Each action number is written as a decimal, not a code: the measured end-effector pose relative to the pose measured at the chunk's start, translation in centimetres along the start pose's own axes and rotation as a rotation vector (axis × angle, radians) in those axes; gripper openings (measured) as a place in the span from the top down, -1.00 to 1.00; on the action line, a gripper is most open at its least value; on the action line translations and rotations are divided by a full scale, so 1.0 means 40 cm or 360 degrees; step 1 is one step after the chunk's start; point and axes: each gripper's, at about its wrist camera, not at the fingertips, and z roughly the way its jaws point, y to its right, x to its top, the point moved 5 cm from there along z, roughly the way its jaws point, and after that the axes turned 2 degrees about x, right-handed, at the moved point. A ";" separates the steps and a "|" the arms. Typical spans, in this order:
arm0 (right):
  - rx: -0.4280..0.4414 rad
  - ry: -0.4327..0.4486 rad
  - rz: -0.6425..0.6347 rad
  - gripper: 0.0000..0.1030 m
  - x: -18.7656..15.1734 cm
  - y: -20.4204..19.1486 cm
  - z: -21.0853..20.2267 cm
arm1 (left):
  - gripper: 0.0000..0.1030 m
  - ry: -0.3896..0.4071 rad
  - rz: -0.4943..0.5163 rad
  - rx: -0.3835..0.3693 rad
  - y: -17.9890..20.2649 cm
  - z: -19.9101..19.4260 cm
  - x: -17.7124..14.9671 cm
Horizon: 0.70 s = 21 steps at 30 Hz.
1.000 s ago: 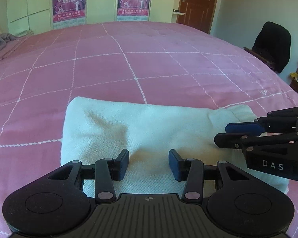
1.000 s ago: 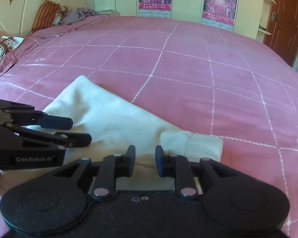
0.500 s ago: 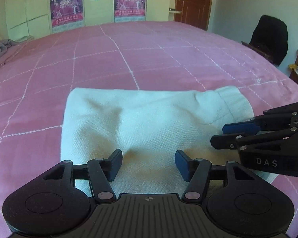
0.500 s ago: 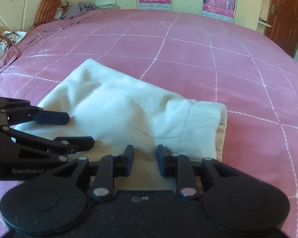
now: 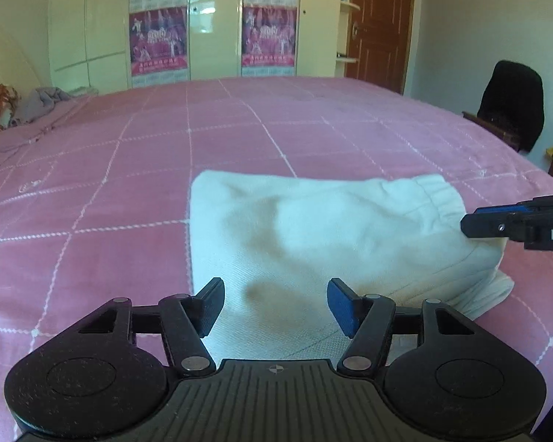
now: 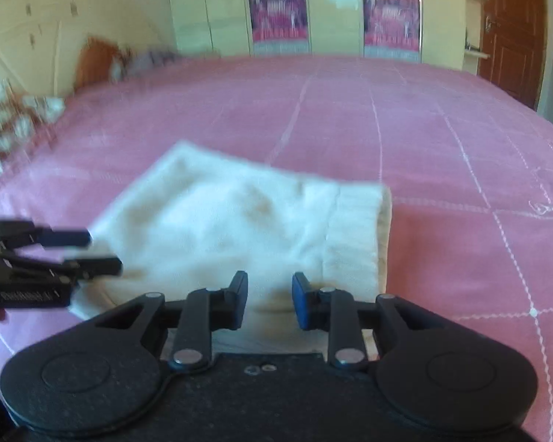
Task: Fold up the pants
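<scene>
- bed (image 5: 129,191), pink quilted cover, fills both views; carries everything.
- pants (image 5: 331,243), white, folded into a compact rectangle near the close edge of the bed. Long axis runs left-right across both wrist views; elastic waistband (image 5: 438,195) at the right end, folded edge at the left.
- left gripper (image 5: 275,304): above the near edge of the pants, left-centre portion. Jaws opening, about half spread, cloth seen beneath the gap, nothing pinched.
- right gripper (image 6: 270,300): above the near edge by the waistband end. Jaws narrowly apart, no cloth gripped, view blurred.
- Key relation: pants lie just ahead of and below both jaws, each hand over its own end, neither clearly nearer.
- Judgement: fold looks done or nearly so; a further fold would run end to end.
- wardrobe (image 5: 210,18) with posters, door (image 5: 379,25), chair (image 5: 512,107), pillows (image 6: 96,60) all well apart. Nothing in the way.
</scene>
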 end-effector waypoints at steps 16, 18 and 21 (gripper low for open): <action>0.0267 0.0181 0.0930 0.30 -0.124 0.222 -0.070 | -0.20 -0.0153 -0.0032 0.0058 -0.072 -0.012 -0.157; 0.0299 0.0161 0.0921 0.35 -0.124 0.200 -0.057 | -0.20 -0.0142 -0.0032 0.0108 -0.077 -0.011 -0.158; 0.0324 0.0174 0.0814 0.35 -0.105 0.169 -0.042 | -0.21 -0.0100 -0.0090 0.0111 -0.088 -0.011 -0.153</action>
